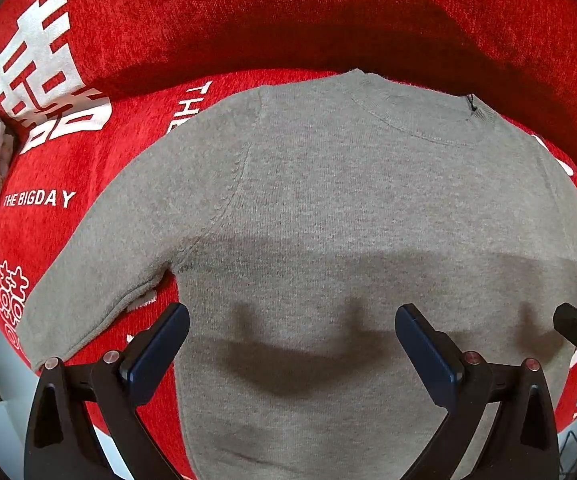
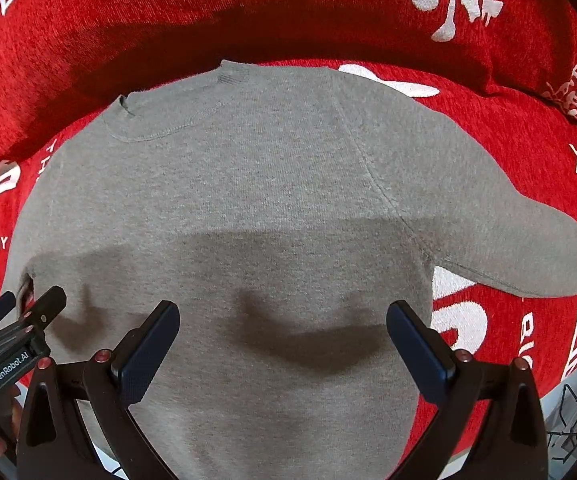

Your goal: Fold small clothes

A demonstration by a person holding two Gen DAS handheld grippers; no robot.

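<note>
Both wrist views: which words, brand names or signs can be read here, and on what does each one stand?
"THE BIGDAY": white print on the red chenille cover.
"GenRobot.AI": white label on the black left gripper, seen from the right wrist.
"THE" only: print partly hidden by the grey knitted sweater.
Large white Chinese characters on the cover: I cannot read them reliably.
The sweater's neck tag: too small to read.

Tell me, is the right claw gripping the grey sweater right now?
No, the right claw is open, its fingers spread wide above the grey sweater, which lies flat on the red cover.
</note>
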